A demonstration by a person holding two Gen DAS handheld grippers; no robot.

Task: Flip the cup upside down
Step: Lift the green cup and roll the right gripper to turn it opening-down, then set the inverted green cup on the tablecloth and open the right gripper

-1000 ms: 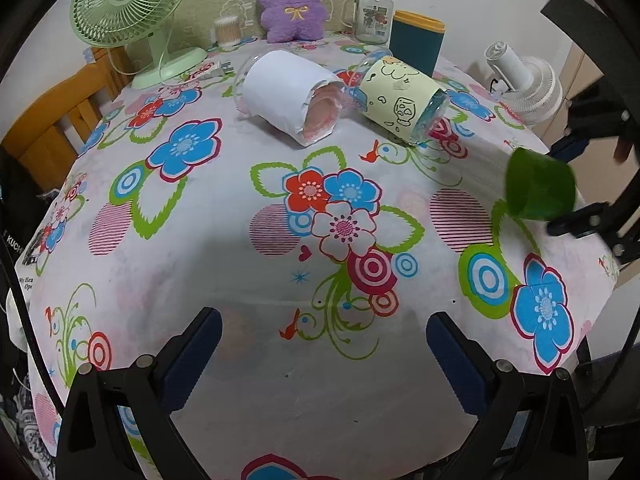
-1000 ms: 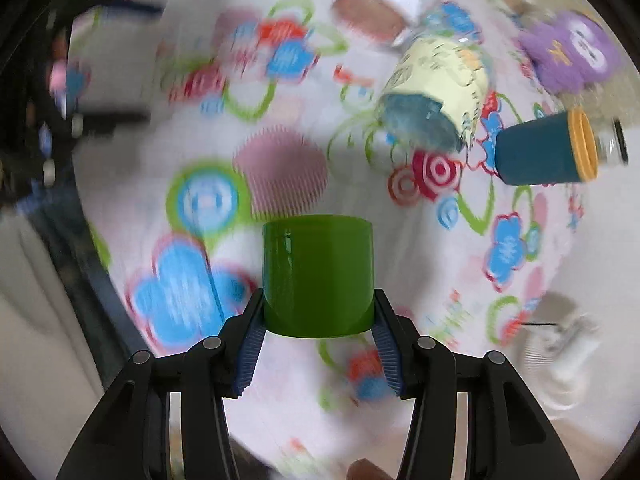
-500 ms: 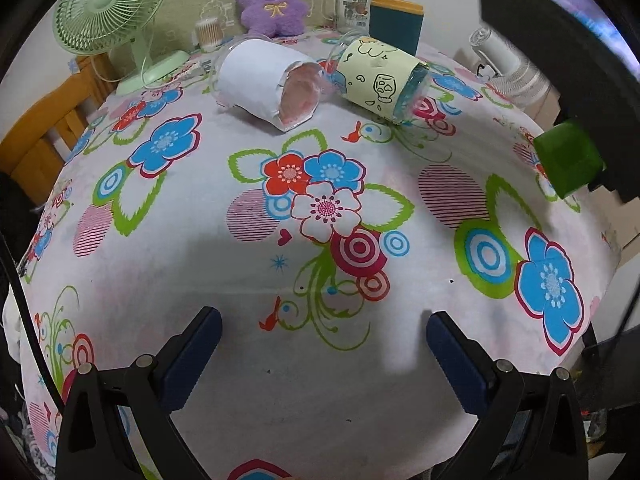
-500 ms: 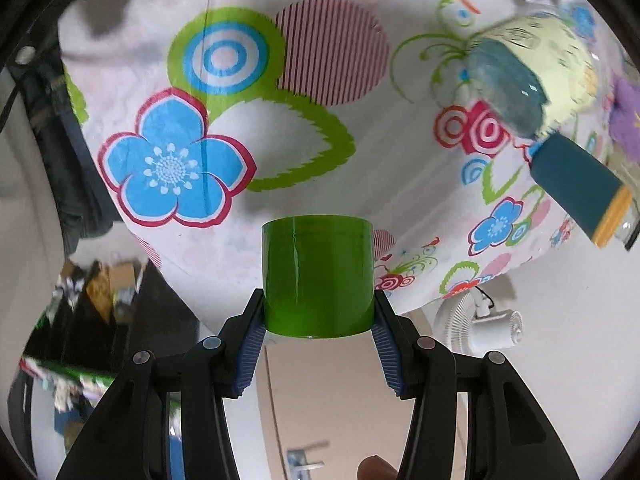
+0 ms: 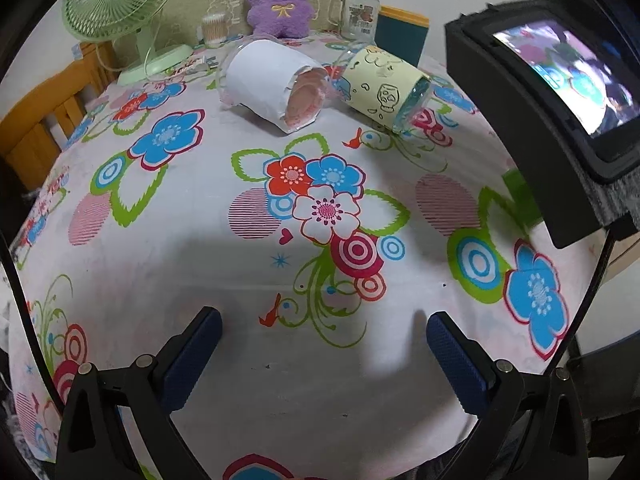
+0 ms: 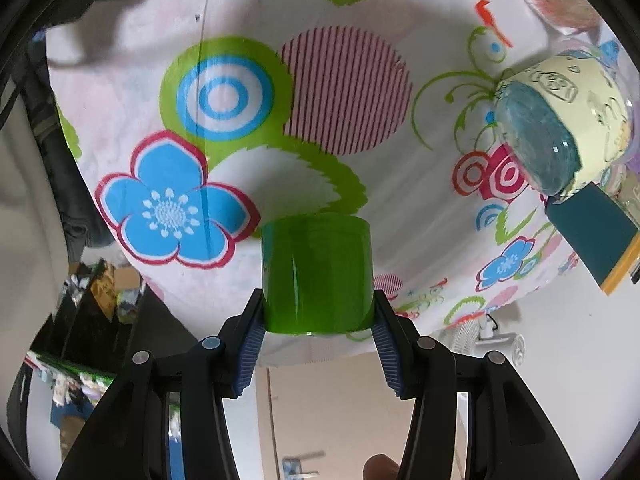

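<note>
A green translucent cup (image 6: 317,274) is held between the blue pads of my right gripper (image 6: 318,320), which is shut on it. The right wrist view is rolled over, with the flowered tablecloth (image 6: 340,92) above the cup. In the left wrist view only a sliver of the green cup (image 5: 516,184) shows, behind the right gripper's black body and screen (image 5: 560,92). My left gripper (image 5: 322,354) is open and empty, low over the near part of the tablecloth (image 5: 240,280).
A white-wrapped jar (image 5: 272,84) and a yellow-wrapped jar (image 5: 386,88) lie on their sides at the back. Behind them are a purple plush toy (image 5: 278,0), a glass jar (image 5: 360,10), a teal container (image 5: 402,34) and a green fan (image 5: 120,4). A wooden chair (image 5: 44,120) stands left.
My right gripper has carried the green cup in over the table's right side and lower toward the cloth, rolling over. Its body now hides most of the cup from the left view.
</note>
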